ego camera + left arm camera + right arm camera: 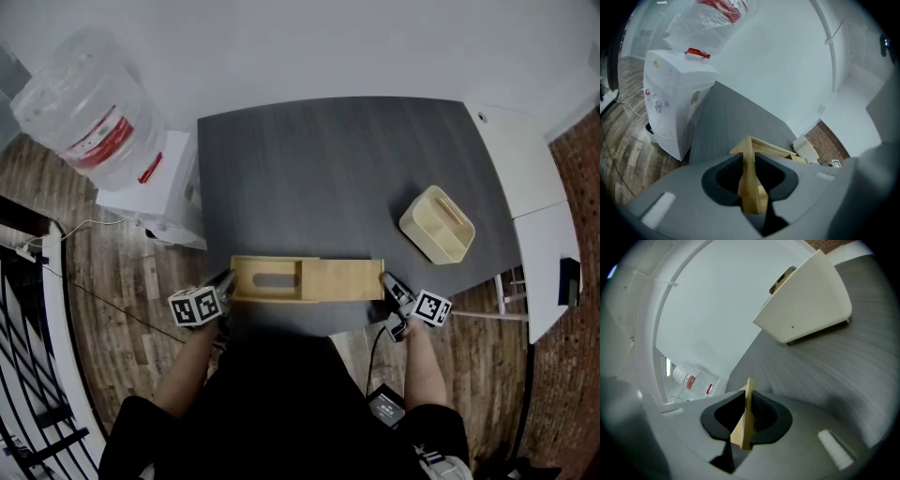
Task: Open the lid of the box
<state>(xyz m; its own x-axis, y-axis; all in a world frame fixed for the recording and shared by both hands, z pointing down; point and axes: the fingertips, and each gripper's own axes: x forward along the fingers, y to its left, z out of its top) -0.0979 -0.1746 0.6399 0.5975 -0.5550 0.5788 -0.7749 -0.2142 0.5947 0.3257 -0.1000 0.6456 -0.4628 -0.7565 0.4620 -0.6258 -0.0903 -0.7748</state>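
Note:
A light wooden box (pixel 267 279) lies along the near edge of the dark table (pixel 328 169). Its flat sliding lid (pixel 342 279) sticks out past the box's right end, so the left part of the box shows an open inside with a dark oval slot. My left gripper (pixel 225 281) is shut on the box's left end wall; in the left gripper view the thin wooden wall (pixel 751 187) stands pinched between the jaws of the left gripper (pixel 749 159). My right gripper (pixel 386 281) is shut on the lid's right end; the lid's thin edge (pixel 745 427) is clamped in the right gripper (pixel 746 404).
A cream container (pixel 437 223) with a handle stands on the table at the right, also large in the right gripper view as the cream container (pixel 806 301). A water dispenser (pixel 89 112) with a bottle stands off the table's left. A white desk (pixel 525 169) adjoins the right side.

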